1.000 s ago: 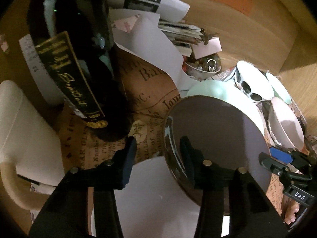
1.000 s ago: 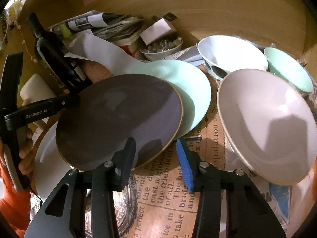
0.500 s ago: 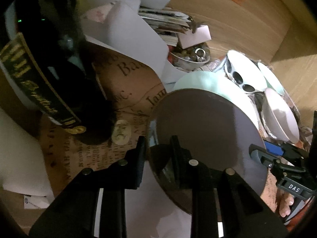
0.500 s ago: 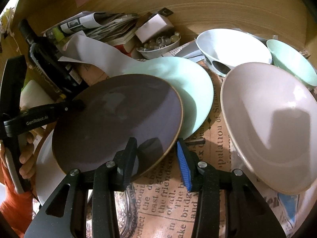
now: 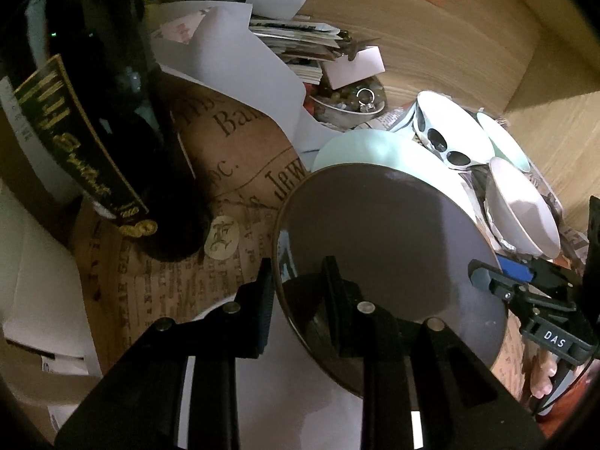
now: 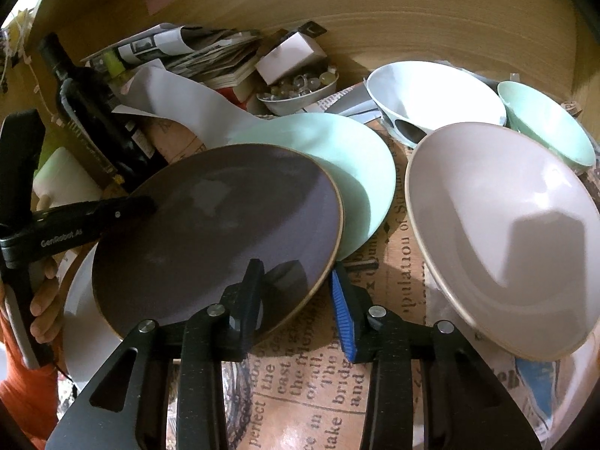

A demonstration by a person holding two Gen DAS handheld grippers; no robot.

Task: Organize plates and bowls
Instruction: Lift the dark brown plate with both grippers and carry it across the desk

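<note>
Left hand-held gripper (image 5: 296,281) clamped on dark plate (image 5: 386,247) rim, right hand-held gripper (image 6: 296,288) straddling opposite rim, fingers apart, mint plate (image 6: 348,161) beneath.

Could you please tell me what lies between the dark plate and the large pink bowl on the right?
In the right wrist view, the mint green plate sits partly under the dark plate, then a strip of newsprint-patterned paper before the pink bowl.

Your left gripper (image 5: 296,292) matte black with silver rivets, white "GenRobot.AI" lettering, your right gripper (image 6: 298,300) black with one blue ribbed pad, white "DAS" tag, bare fingers (image 6: 41,300) beside an orange sleeve (image 6: 22,386).
</note>
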